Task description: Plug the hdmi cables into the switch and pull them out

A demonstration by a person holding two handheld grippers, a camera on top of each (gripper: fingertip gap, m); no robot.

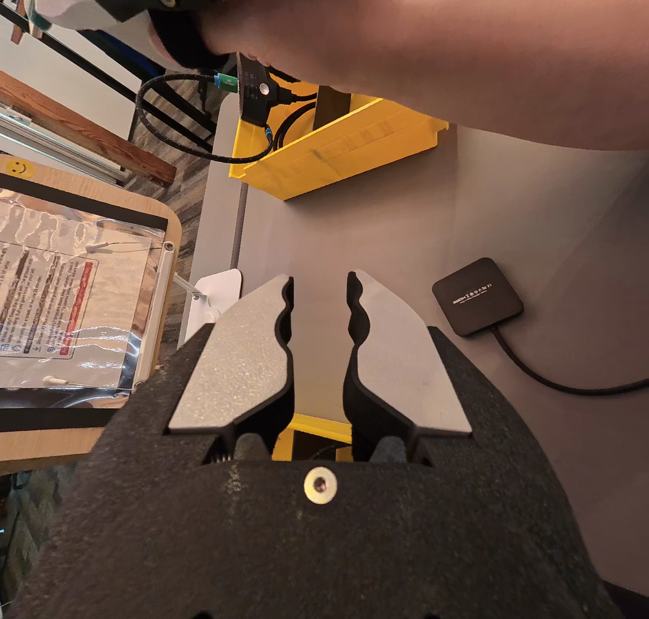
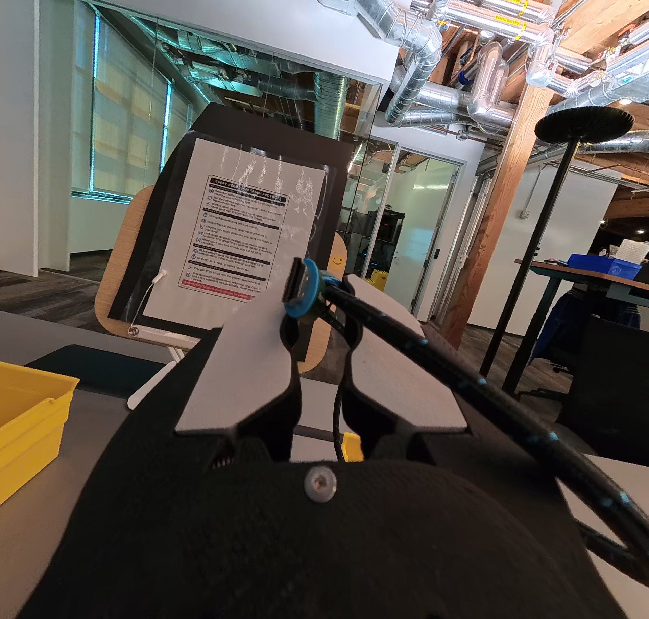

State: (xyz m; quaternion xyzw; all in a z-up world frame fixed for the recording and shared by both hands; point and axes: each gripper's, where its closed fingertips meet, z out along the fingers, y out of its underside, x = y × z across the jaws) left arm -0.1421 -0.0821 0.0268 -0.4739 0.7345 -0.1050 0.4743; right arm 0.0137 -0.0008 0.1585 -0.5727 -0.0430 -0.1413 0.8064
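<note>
Ceiling first, from my right wrist camera: bare timber beams and a tangle of silver ducts, with glass partitions, white walls and a dark patterned floor below them. Beneath all that sits the grey bench, plain and matte, its edge running down the left side of my left wrist camera.

On the bench, yellow bins stand at the far end, and a wooden board carrying a laminated instruction sheet stands propped on a white stand at the bench's edge. A black floor lamp rises off to the right.

My left gripper hangs over bare bench with its fingers apart and nothing between them. Just to its right lies a small black square box, flat, with its own black lead trailing away.

My right gripper is raised, its fingers clamped on the blue-collared plug of a braided black hdmi cable, metal tip pointing up and left.

The switch appears, I think, held against the far bins under the forearm, one green-ended plug in its side; the view there is too crowded to be sure.
</note>
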